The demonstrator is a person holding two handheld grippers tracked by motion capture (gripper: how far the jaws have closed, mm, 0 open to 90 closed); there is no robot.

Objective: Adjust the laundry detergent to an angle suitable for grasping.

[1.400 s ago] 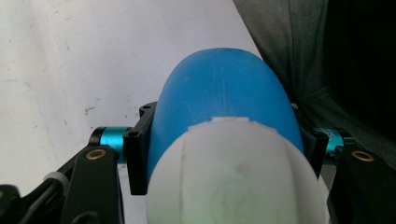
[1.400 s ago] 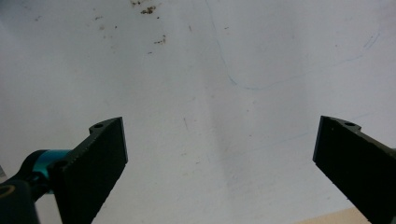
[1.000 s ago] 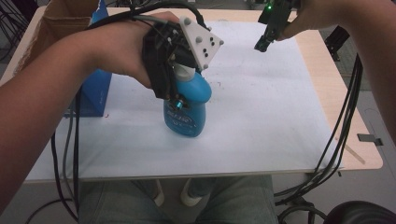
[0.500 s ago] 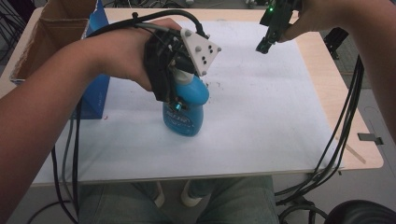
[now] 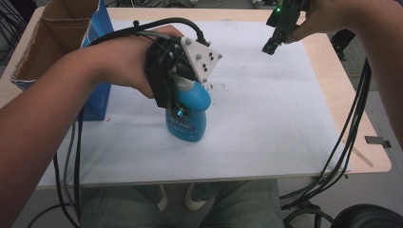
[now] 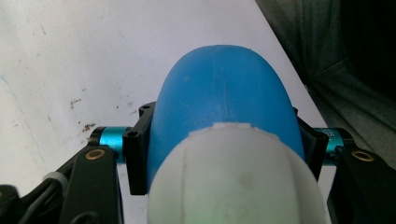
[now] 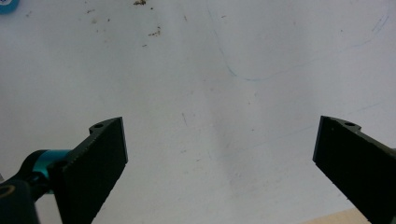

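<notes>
A blue spray bottle (image 5: 187,121) with a white cap (image 6: 233,177) sits near the middle of the white board (image 5: 266,118). My left gripper (image 5: 177,95) comes down on it from above and is shut on its blue shoulder just below the cap. In the left gripper view the bottle (image 6: 224,93) fills the gap between the jaws, and both pads press its sides. I cannot tell whether its base touches the board. My right gripper (image 5: 270,47) hangs over the far right of the board. In the right gripper view it (image 7: 219,154) stands wide open with bare board between its fingers.
An open cardboard box (image 5: 52,33) with a blue side (image 5: 97,95) stands at the far left, close to my left forearm. Black cables (image 5: 351,123) hang off the table's right edge. Small dark crumbs (image 5: 221,86) lie on the board behind the bottle.
My left hand and the bottle have shifted slightly toward the near edge. The right gripper has stayed in place.
</notes>
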